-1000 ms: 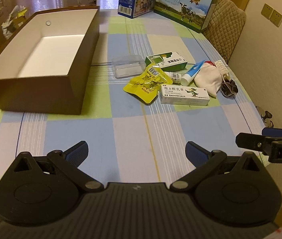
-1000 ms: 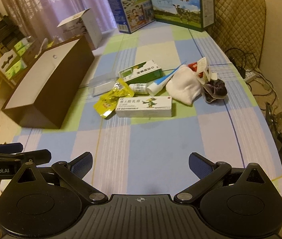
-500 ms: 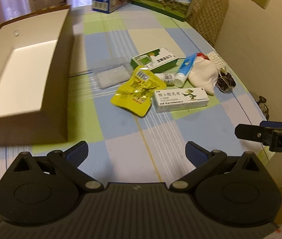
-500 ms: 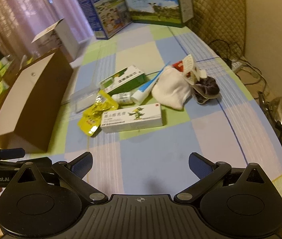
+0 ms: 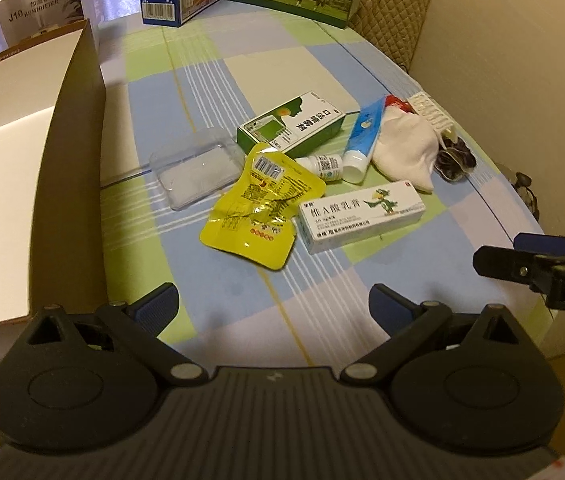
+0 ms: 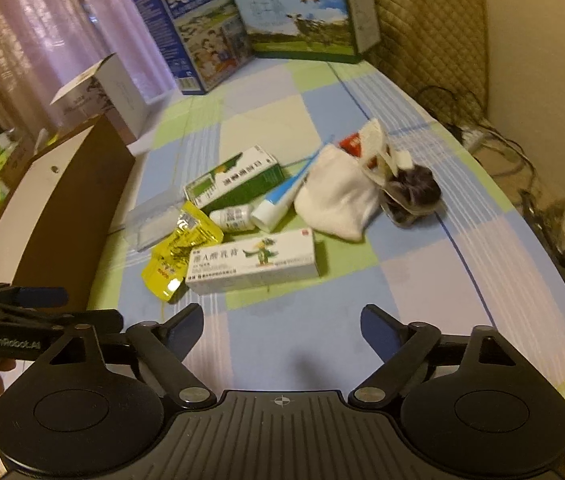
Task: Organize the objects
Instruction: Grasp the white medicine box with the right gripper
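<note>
At the far left of the table (image 5: 322, 64), which wears a blue, green and cream checked cloth, an open brown box (image 5: 42, 184) with a white inside stands empty. Just right of it lies a clear plastic tray (image 5: 198, 172), then a crumpled yellow sachet (image 5: 258, 216) whose corner overlaps a white carton (image 5: 362, 216) printed with a green crocodile. Behind these sit a green-and-white carton (image 5: 294, 124), a small white bottle (image 5: 322, 164) on its side and a blue-and-white tube (image 5: 362, 140), cap toward the camera. Further right a white cloth pouch (image 5: 406, 152) touches a dark scrunchie (image 5: 454, 156).

The left gripper (image 5: 274, 304) hangs over the near table edge, jaws wide apart with nothing between them. The right gripper (image 6: 282, 328) points at the crocodile carton from short of it; its jaws are closing, still apart and empty
</note>
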`<state>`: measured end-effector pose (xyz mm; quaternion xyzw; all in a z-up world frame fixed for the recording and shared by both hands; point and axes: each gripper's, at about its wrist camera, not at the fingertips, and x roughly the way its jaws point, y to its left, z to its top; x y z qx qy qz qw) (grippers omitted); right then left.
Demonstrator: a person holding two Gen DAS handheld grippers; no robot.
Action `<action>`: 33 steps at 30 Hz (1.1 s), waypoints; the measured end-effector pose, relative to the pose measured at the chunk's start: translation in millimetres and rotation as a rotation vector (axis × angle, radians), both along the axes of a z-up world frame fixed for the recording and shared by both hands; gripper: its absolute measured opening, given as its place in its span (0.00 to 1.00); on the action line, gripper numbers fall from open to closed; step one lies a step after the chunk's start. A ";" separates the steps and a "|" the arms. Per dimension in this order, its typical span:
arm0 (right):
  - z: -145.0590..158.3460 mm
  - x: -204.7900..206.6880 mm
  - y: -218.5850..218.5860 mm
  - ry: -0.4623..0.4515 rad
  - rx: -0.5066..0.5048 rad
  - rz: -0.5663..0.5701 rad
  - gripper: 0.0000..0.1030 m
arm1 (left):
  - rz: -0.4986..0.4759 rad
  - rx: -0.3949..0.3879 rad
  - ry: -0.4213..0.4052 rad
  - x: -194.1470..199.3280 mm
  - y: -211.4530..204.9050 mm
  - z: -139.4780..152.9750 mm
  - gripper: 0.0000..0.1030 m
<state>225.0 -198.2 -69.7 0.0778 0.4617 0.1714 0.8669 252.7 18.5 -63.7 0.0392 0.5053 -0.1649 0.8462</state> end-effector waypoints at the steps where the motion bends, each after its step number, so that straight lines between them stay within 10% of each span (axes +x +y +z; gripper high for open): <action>1: -1.7 6.3 -0.7 -0.003 0.005 0.027 0.77 | 0.013 0.004 0.002 1.6 -1.7 -2.3 0.97; 20: -53.8 113.2 18.9 -0.008 0.043 0.483 0.64 | 0.361 0.068 0.067 17.1 -5.6 -39.3 0.97; 33: -61.7 83.3 27.4 0.053 -0.039 0.694 0.63 | 0.396 0.087 0.105 10.3 0.2 -52.1 0.97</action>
